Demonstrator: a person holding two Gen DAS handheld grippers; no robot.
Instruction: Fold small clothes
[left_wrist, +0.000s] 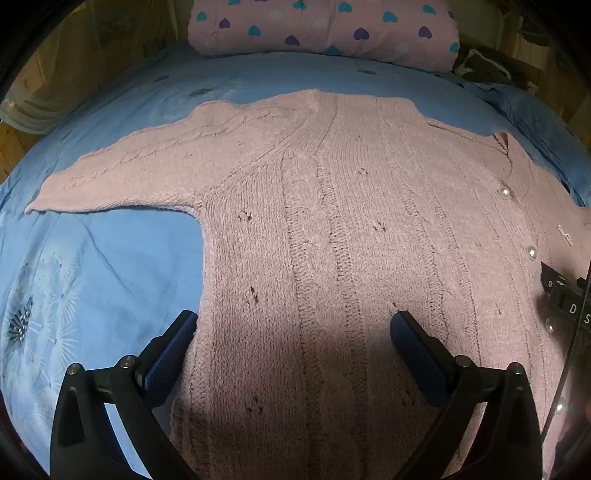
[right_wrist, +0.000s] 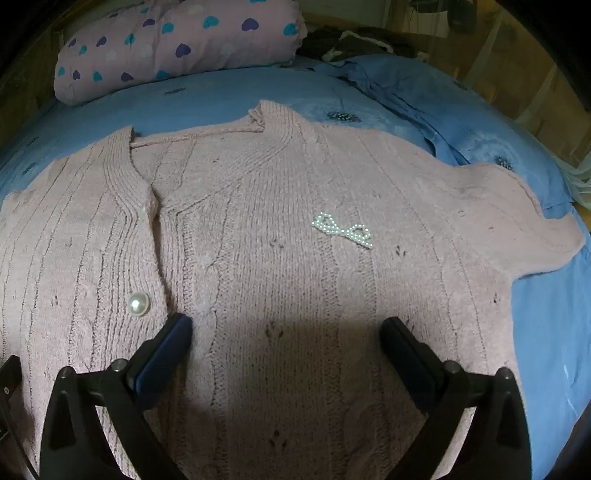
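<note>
A pink knitted cardigan (left_wrist: 332, 221) lies spread flat, front up, on a blue bedsheet (left_wrist: 103, 266). Its left sleeve (left_wrist: 122, 173) stretches out to the side. Pearl buttons (left_wrist: 504, 192) run down its front band. My left gripper (left_wrist: 293, 325) hovers open over the cardigan's left half, nothing between its fingers. In the right wrist view the same cardigan (right_wrist: 277, 277) shows a pearl bow (right_wrist: 341, 229) on its chest, a pearl button (right_wrist: 138, 303) and the short right sleeve (right_wrist: 517, 225). My right gripper (right_wrist: 286, 328) hangs open above the cardigan's right half, holding nothing.
A pink pillow with heart prints (left_wrist: 325, 27) lies at the head of the bed. Crumpled blue fabric (right_wrist: 417, 99) and dark clothes (right_wrist: 354, 42) sit at the far right. Wooden floor shows beyond the bed edges. Part of the right gripper (left_wrist: 569, 306) pokes in at the left view's right edge.
</note>
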